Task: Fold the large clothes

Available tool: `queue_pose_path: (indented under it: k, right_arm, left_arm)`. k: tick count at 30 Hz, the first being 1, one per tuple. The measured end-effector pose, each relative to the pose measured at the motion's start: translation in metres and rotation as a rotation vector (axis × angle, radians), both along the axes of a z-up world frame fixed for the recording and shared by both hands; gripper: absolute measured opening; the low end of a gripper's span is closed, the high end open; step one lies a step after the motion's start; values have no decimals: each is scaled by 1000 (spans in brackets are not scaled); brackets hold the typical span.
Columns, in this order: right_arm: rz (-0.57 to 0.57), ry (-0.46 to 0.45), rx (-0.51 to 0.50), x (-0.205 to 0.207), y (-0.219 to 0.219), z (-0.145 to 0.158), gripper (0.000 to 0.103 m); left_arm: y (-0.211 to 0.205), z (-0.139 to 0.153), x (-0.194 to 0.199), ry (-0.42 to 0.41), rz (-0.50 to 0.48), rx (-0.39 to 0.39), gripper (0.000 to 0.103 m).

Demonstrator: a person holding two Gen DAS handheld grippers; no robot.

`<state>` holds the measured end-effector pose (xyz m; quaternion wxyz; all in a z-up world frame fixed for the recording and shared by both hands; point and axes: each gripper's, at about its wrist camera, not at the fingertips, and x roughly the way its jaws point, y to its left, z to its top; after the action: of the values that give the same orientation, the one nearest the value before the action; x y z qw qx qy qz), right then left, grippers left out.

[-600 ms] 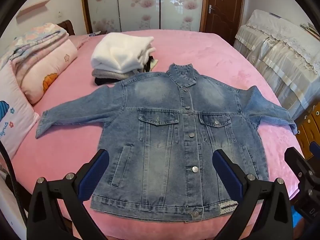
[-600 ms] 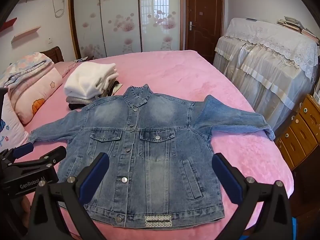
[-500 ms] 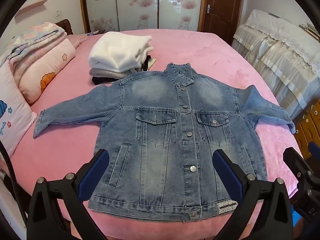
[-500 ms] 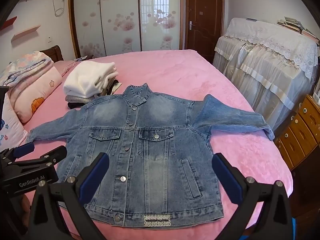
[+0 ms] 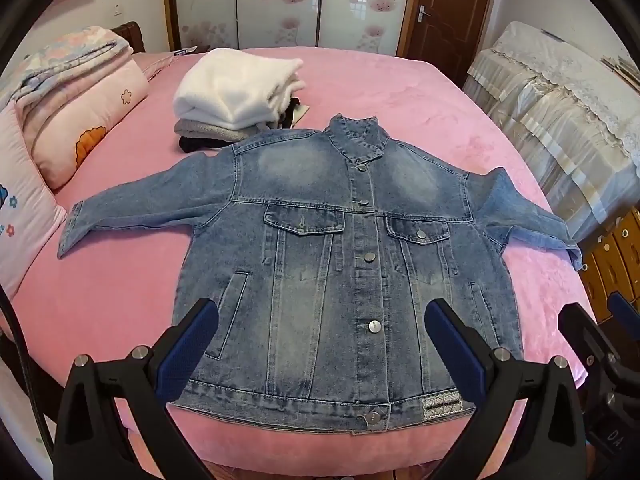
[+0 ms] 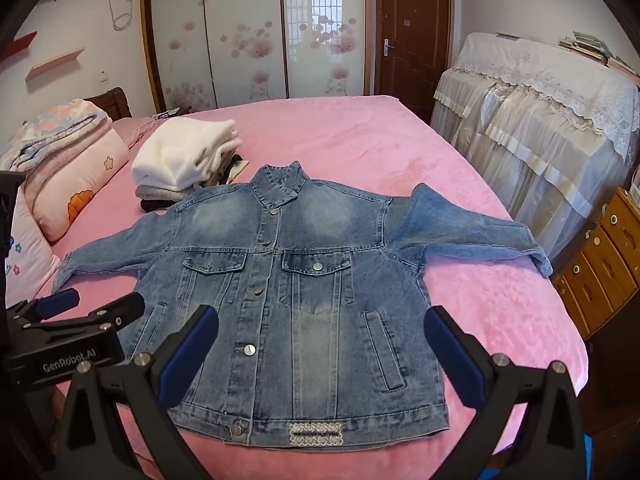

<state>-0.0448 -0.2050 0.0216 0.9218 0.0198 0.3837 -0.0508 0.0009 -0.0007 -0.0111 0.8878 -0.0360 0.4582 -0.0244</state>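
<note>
A blue denim jacket [image 5: 340, 264] lies flat, front up and buttoned, on the pink bed [image 5: 120, 300], sleeves spread to both sides, hem toward me. It also shows in the right wrist view [image 6: 304, 304]. My left gripper [image 5: 320, 340] is open and empty, held above the jacket's lower half. My right gripper [image 6: 320, 344] is open and empty, also above the lower half. The left gripper's body [image 6: 68, 340] shows at the lower left of the right wrist view.
A stack of folded clothes topped by a white fleece [image 5: 236, 92] sits behind the jacket's left shoulder. Pillows and a folded quilt [image 5: 76, 112] lie at the left. A lace-covered cabinet [image 6: 540, 120] and wooden drawers [image 6: 608, 264] stand right of the bed.
Both grippers have pulled back and risen slightly, so the jacket sits a little farther away in both views. Jaws stay open; the jacket has not moved.
</note>
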Motion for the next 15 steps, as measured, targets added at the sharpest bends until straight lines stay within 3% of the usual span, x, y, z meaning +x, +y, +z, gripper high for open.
queue_pose_path:
  k: [15]
  right_arm:
    - [13,16,-3,-1,6,-2,103]
  left_arm:
    - [3,2,-4,-8,31,22,102]
